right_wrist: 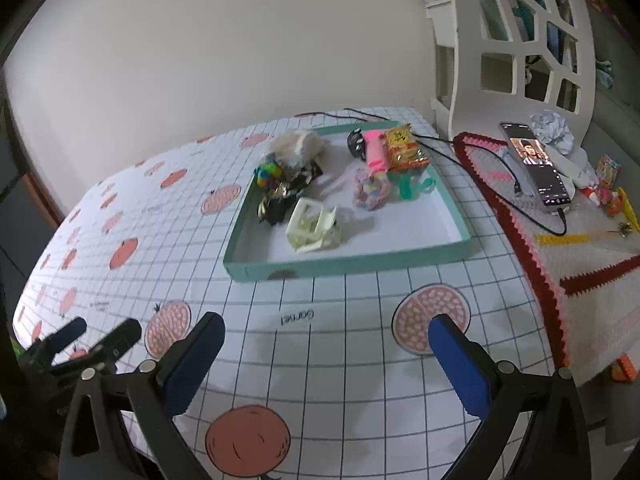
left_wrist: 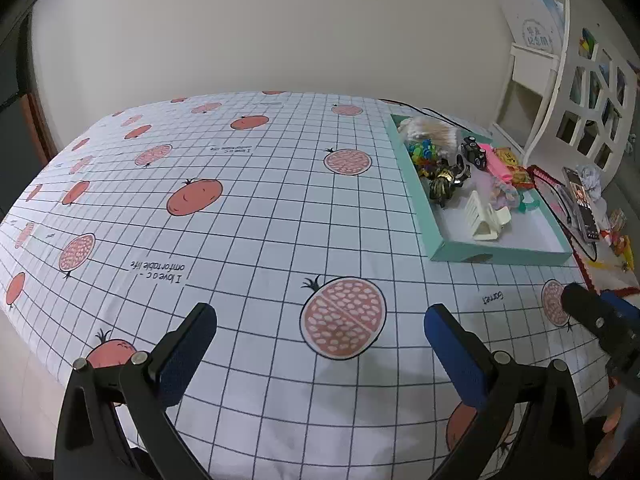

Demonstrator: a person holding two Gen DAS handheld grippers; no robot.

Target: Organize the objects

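A shallow teal tray sits on the gridded tablecloth and holds small items: a cream plastic clip, a black and gold toy, colourful beads, a fluffy white bundle, a pink pack, a yellow snack packet, a pastel scrunchie and a teal clip. My left gripper hangs open over the bare cloth, left of the tray. My right gripper is open too, in front of the tray's near wall.
To the right lies a crocheted red, pink and white mat with a lit phone on a cable, crumpled paper and small toys. A white lattice chair back stands behind. The cloth's near edge drops off close to both grippers.
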